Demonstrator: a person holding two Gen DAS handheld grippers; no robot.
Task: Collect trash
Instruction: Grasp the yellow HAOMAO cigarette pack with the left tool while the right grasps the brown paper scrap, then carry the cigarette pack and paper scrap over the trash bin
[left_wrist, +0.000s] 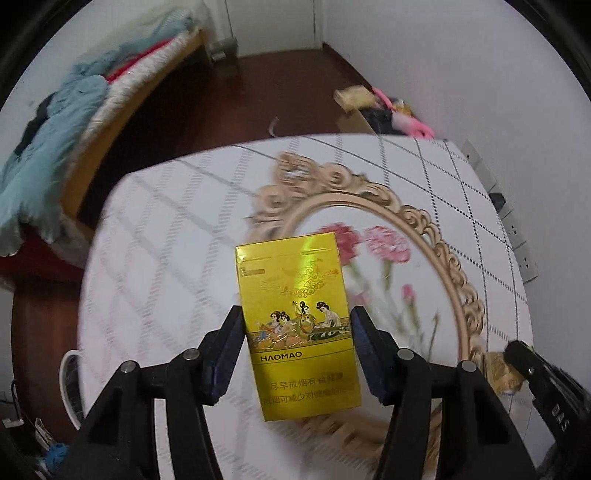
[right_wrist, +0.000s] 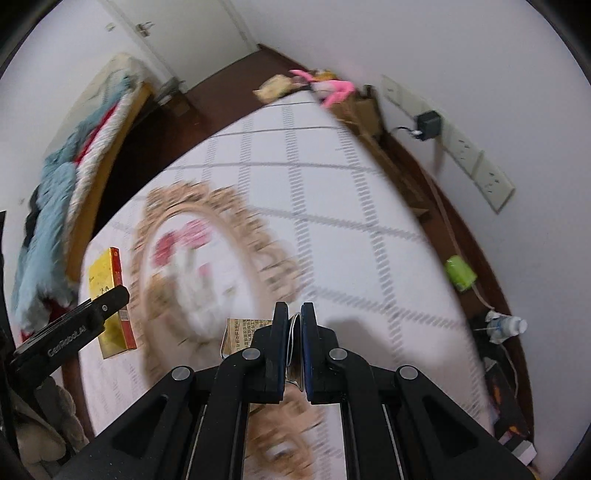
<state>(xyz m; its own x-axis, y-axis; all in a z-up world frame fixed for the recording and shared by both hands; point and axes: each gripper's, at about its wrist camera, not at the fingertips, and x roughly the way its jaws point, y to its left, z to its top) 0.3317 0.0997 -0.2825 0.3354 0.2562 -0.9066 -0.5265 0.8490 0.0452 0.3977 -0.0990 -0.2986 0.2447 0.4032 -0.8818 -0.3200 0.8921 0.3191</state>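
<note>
Motion blur smears the tray (left_wrist: 454, 266) and worktop (left_wrist: 155, 236) in both views, so I cannot read the tray's edge detail. In my left wrist view, the left gripper (left_wrist: 295, 325) points steeply down, its fingers (left_wrist: 231, 350) clamped on the sides of the yellow pack (left_wrist: 295, 317), held above the tray. In my right wrist view, the right gripper (right_wrist: 294, 332) also tilts down, closed on a thin folded wrapper (right_wrist: 242, 332), largely hidden by the fingers (right_wrist: 279, 343).
</note>
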